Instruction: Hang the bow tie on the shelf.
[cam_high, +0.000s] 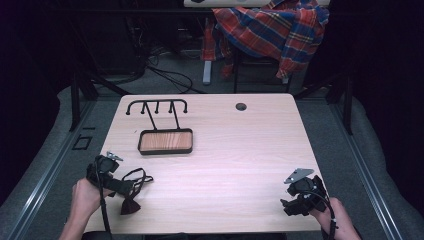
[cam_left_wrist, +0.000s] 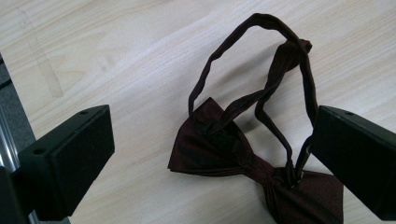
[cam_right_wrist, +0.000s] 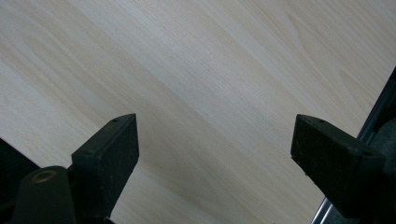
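Note:
A dark maroon bow tie (cam_high: 131, 204) lies flat near the table's front left edge, and its thin strap (cam_high: 139, 176) loops away from it. In the left gripper view the bow tie (cam_left_wrist: 219, 151) and its strap loop (cam_left_wrist: 280, 60) lie on the wood between the two black jaws. My left gripper (cam_left_wrist: 210, 126) is open wide over them, and its pads press on nothing. From above, the left gripper (cam_high: 125, 187) is held in a hand just left of the tie. My right gripper (cam_high: 290, 205) is at the front right; the right gripper (cam_right_wrist: 215, 128) is open over bare wood.
A black wire rack with hooks (cam_high: 156, 106) stands on a wooden tray base (cam_high: 165, 141) at the back left of the table (cam_high: 240, 160). A cable hole (cam_high: 241, 106) sits near the far edge. A plaid shirt (cam_high: 272, 27) hangs on a chair behind.

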